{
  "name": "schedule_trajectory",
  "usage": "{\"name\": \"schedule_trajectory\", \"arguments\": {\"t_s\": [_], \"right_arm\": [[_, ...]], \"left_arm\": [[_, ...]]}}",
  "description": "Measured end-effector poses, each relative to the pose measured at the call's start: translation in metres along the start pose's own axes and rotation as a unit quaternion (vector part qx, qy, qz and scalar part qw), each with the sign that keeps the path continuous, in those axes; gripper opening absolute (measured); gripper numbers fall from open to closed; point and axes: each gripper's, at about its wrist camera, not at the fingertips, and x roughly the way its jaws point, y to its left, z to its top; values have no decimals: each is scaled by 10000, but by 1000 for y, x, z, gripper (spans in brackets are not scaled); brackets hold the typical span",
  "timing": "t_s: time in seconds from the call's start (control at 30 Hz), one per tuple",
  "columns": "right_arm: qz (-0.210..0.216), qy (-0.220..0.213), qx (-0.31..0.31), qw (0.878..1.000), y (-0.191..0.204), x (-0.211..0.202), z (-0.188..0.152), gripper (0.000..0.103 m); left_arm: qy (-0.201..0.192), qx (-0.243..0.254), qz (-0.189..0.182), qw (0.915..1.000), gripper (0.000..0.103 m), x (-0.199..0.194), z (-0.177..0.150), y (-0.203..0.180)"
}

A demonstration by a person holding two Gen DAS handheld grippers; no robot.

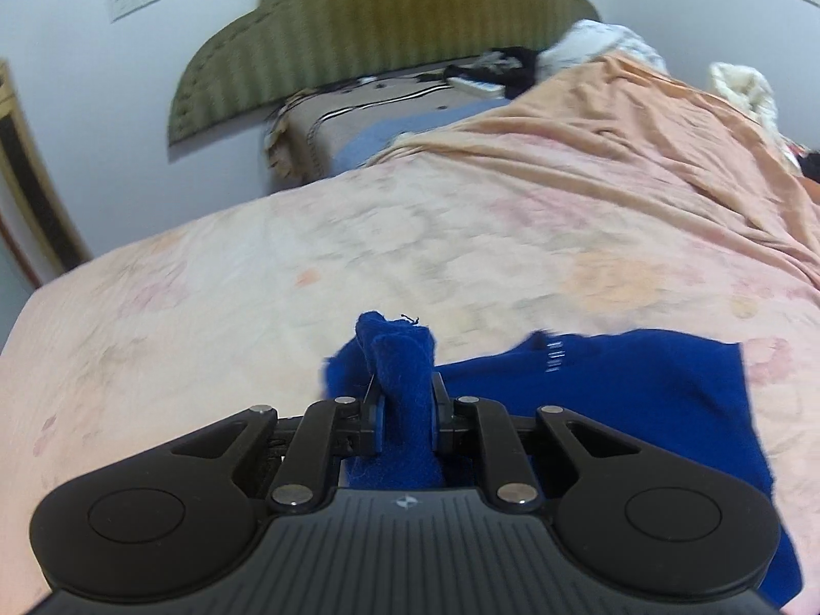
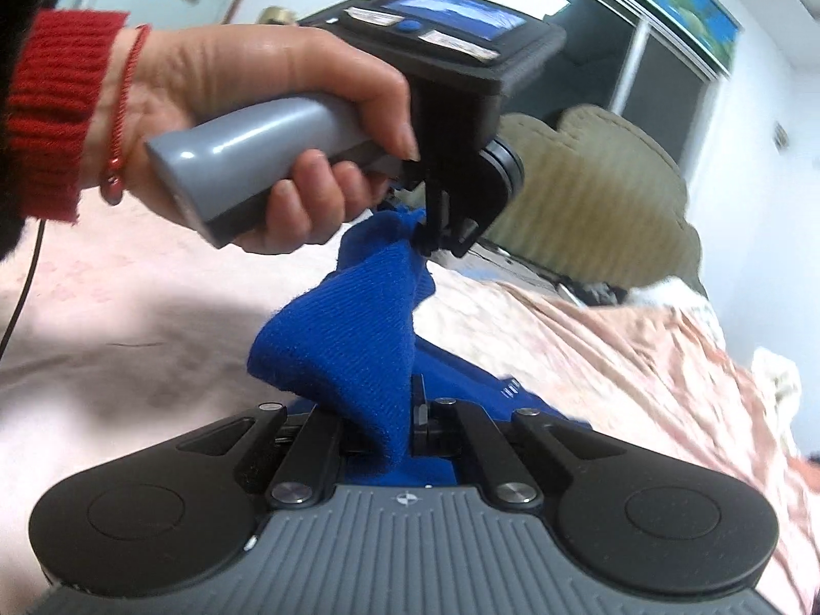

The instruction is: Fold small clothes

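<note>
From the left wrist, the left tool (image 1: 407, 417) has its two fingers pinched tight on a bunched corner of the blue garment (image 1: 615, 389), and a tuft of the cloth sticks up past the fingertips. The rest of the garment spreads flat to the right over the bed (image 1: 256, 282), its long axis running roughly left to right across the view, with the far edge straight and a small row of pale marks near that edge. Ahead and to the left the pink floral bedcover lies bare — plenty of room there. Further back a rumpled orange sheet (image 1: 640, 138) rises on the right, and beyond it stands a green striped headboard (image 1: 369, 25) against a white wall, with dark items on the mattress end beside it.

From the right wrist, the right tool (image 2: 405, 412) grips another fold of the blue garment (image 2: 348, 343), fingers closed narrow on the cloth. The fabric stretches up and away as a taut band to the left tool (image 2: 435, 236), which clamps its far corner just off the bed. A hand (image 2: 266, 102) with a red cuff and a red string bracelet holds that tool's grey handle. Below the lifted band, more blue cloth lies on the bed (image 2: 128, 318) — open bedcover to the left, the wrinkled orange sheet (image 2: 666, 359) to the right.
</note>
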Motion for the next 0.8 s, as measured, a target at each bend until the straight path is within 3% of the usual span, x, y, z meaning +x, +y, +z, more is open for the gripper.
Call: {"name": "schedule_trajectory", "arguments": {"t_s": [0.27, 0.4, 0.6, 0.7, 0.8], "right_arm": [[-172, 188, 1091, 9937, -71, 4, -42, 3], [-108, 418, 1969, 9795, -104, 9, -72, 3], [656, 821, 3705, 9229, -145, 20, -121, 5], [899, 871, 4159, 9008, -150, 19, -137, 16], [1136, 848, 4544, 8795, -160, 20, -149, 16]], "left_arm": [[45, 552, -324, 9979, 13, 28, 15, -98], [73, 834, -378, 9958, 11, 55, 14, -144], [199, 1113, -949, 9890, 11, 75, 7, -192], [300, 892, -1438, 9851, 14, 75, 14, -192], [187, 523, -1900, 9802, 15, 61, 26, -177]]}}
